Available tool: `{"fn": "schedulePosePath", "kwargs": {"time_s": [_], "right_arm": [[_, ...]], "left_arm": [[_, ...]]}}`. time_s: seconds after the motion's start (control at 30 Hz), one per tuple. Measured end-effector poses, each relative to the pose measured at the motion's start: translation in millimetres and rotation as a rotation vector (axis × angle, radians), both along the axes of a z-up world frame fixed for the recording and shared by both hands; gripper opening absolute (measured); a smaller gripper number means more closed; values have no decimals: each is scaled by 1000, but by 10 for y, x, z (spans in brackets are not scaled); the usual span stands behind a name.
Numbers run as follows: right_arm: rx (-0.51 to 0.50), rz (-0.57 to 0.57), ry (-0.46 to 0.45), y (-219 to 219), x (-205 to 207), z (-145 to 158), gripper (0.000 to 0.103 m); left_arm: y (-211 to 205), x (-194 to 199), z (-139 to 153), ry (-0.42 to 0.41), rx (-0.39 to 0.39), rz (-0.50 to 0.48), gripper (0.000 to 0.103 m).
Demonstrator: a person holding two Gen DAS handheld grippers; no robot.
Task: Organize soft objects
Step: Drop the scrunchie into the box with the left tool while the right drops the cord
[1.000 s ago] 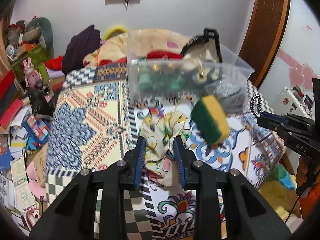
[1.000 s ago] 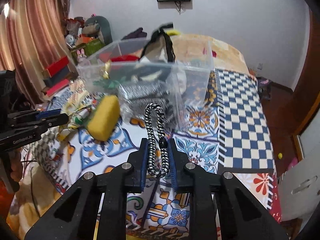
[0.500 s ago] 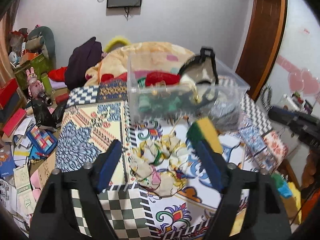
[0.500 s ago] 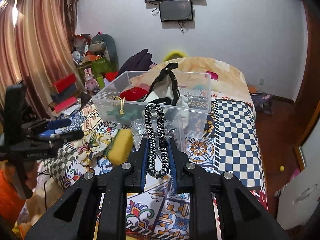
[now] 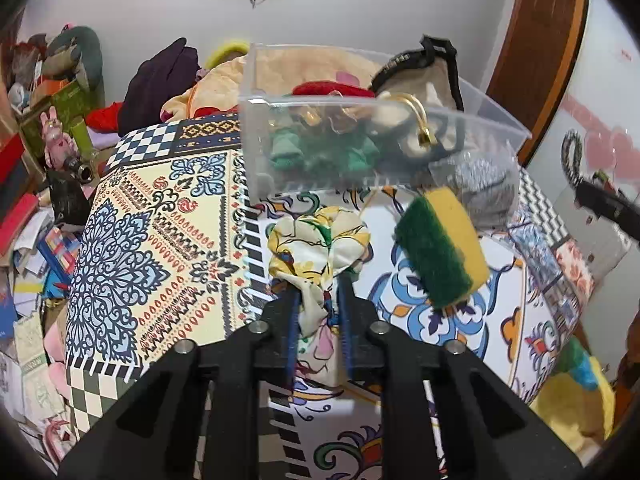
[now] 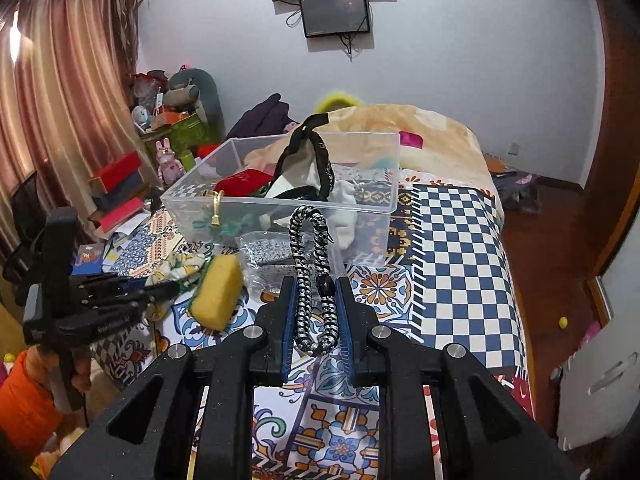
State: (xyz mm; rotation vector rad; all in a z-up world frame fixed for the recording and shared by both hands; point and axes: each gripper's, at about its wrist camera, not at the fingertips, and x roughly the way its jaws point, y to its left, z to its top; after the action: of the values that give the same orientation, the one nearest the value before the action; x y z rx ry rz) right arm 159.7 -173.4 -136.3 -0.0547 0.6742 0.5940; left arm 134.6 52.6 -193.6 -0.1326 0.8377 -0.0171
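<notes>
Patterned bedspread (image 5: pixel 160 240): before clear plastic bin (image 5: pixel 256 148), left gripper (image 5: pixel 319 292), jaws just closed, pinches floral fabric scrunchie (image 5: pixel 316 240); right gripper (image 6: pixel 316 292) clamps black-and-white braided cord loop (image 6: pixel 312 272). Lift high, seemingly clearing bin rim.

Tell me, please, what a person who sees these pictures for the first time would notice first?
Probably the clear bin, heaped with soft things, on the patterned bedspread. Just in front of it lies a yellow-and-green sponge. Each gripper holds something: the left gripper, whose jaws have just closed, pinches a floral cloth, and the right gripper clamps a black-and-white cord loop.
</notes>
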Motion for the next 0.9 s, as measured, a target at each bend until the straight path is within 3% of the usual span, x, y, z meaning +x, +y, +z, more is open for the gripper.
{"fn": "schedulePosePath", "kwargs": {"time_s": [0.33, 0.5, 0.9], "right_arm": [[19, -17, -35, -4, 168, 140, 17], [32, -22, -77, 33, 260, 290, 17], [44, -64, -156, 176, 547, 512, 18]], "left_arm": [[-6, -199, 675, -182, 36, 10, 14], [-118, -95, 991, -272, 54, -11, 14], [-382, 343, 1312, -353, 76, -54, 14]]}}
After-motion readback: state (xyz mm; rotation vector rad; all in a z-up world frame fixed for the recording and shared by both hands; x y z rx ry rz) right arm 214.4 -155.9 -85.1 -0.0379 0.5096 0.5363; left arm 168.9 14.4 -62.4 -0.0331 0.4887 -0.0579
